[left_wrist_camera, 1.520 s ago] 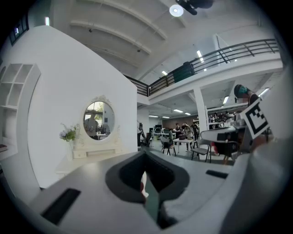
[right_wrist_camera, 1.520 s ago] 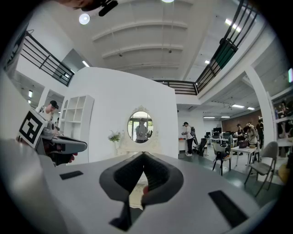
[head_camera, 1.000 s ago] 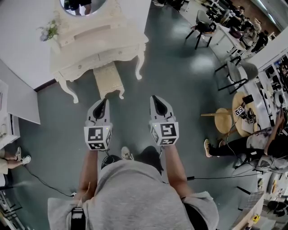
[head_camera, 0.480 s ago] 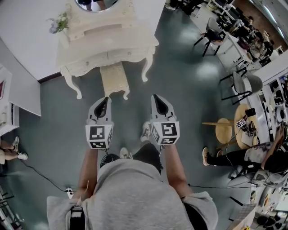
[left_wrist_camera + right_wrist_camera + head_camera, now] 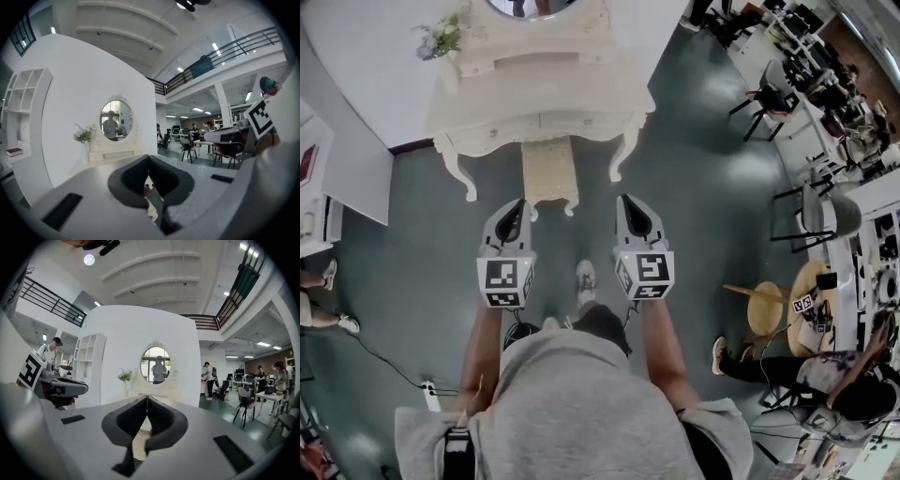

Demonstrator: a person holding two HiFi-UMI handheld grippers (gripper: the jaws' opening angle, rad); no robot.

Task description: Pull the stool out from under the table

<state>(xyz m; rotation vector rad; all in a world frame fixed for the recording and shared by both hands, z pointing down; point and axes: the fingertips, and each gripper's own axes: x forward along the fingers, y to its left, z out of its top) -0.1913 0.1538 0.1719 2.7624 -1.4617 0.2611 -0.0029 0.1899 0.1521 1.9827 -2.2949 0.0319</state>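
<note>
- Left gripper (image 5: 517, 202): jaws pressed together with nothing between them; points forward over the floor (image 5: 694, 187), beside the right gripper and level with it.
- Right gripper (image 5: 624, 199): jaws likewise closed and empty; points forward, parallel to the left one, with a gap between the two.
- Stool (image 5: 548, 171): stands ahead of both grippers, between their lines and closer to the left gripper's; touches neither. Far end sits under the table's front edge; near end, with two curved legs, juts out toward the grippers.
- Table (image 5: 544, 94): pale, carved, with drawers; stands past the stool, straight ahead of the grippers, against a white wall (image 5: 366, 56).
- Mirror (image 5: 116, 120): oval, rises at the back of the table; appears above the closed jaws in the left gripper view and again in the right gripper view (image 5: 158, 364).
- Flowers (image 5: 442, 37): stand on the table, ahead and to the left of the left gripper.
- Shoe (image 5: 585, 276): rests on the floor behind the tips, between the two grippers.
</note>
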